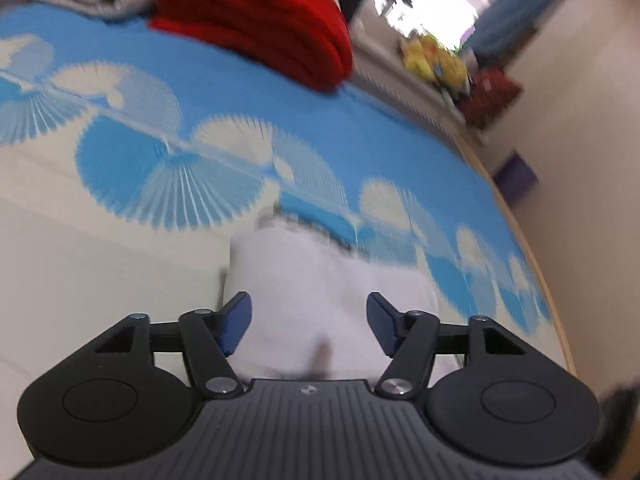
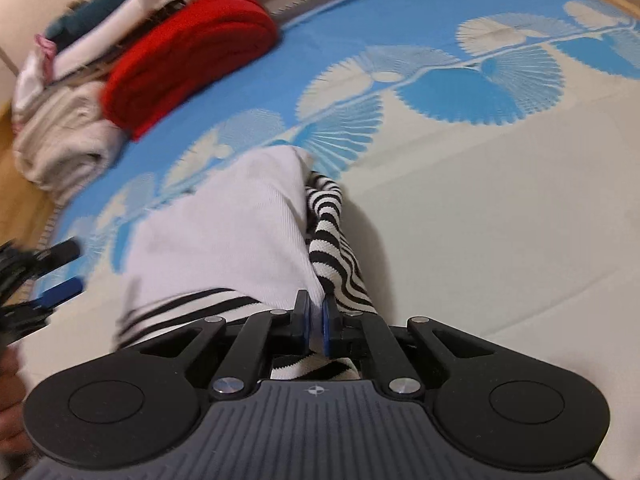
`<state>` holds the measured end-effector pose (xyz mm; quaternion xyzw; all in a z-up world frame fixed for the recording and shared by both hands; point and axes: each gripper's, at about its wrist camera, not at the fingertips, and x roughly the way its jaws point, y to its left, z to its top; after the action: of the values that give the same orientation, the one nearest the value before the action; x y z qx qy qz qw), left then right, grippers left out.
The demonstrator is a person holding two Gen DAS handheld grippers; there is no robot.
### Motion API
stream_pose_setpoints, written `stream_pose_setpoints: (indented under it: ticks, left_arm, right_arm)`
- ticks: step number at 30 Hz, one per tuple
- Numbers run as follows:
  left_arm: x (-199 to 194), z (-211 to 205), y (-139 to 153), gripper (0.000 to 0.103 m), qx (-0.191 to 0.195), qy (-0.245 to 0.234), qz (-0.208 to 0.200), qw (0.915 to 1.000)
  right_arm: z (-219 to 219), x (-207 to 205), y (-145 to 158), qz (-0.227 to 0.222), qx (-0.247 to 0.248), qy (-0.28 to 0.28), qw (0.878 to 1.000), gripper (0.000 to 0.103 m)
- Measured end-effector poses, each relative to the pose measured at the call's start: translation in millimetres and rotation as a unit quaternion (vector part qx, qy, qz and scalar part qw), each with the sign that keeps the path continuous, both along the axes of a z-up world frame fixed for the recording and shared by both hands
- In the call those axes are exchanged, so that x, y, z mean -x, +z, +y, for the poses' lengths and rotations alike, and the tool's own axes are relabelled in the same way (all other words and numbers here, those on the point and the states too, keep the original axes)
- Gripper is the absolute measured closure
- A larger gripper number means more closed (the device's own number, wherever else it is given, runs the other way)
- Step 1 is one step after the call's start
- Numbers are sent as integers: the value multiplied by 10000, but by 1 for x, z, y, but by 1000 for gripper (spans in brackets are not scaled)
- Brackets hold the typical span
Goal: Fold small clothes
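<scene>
Lying on a bed cover (image 2: 500,208) printed with blue and white fan shapes, the white garment (image 2: 224,236) is the landmark here. It sits on the pale part of the cover, just short of the blue band, and it has black-and-white striped trim (image 2: 332,240) running along its right edge and across its near hem in the right wrist view.

The right claw (image 2: 316,326) is closed on the near corner of the garment, its blue pads pinched together with striped cloth between them and more striped cloth showing below the fingers.

The left claw (image 1: 308,322) hangs just above the near part of the same garment (image 1: 320,292) with its jaws apart, gripping nothing; the white cloth shows between the two blue pads (image 1: 236,322) without either pressing on it. In the right wrist view this claw (image 2: 56,276) appears blurred just left of the garment.

Beyond the garment, at the far edge of the cover, lies a folded red cloth (image 2: 188,60), seen also in the left wrist view (image 1: 256,20). Touching it on the far side is a pile of folded pale and dark clothes (image 2: 68,132).
</scene>
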<state>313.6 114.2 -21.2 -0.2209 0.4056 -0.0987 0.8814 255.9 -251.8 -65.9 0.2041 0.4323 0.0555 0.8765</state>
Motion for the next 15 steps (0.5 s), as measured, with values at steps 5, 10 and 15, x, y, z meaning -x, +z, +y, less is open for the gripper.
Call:
stream_pose_setpoints:
  ticks: [5,10,15]
  left_arm:
    - [3,-22,-48,34,-873,-689,1136,9873]
    - [18,-5,-34,31,-583,-355,1030,9923]
    - [27,17,-50,28,-192,-173,1728,9846]
  right_arm:
    - [-2,-3,-8,235,-192,-134,9994,95]
    - [-9,14,0,197,-88,-291,9993,70]
    - [-11,17,-12,656,-277,152,9973,51]
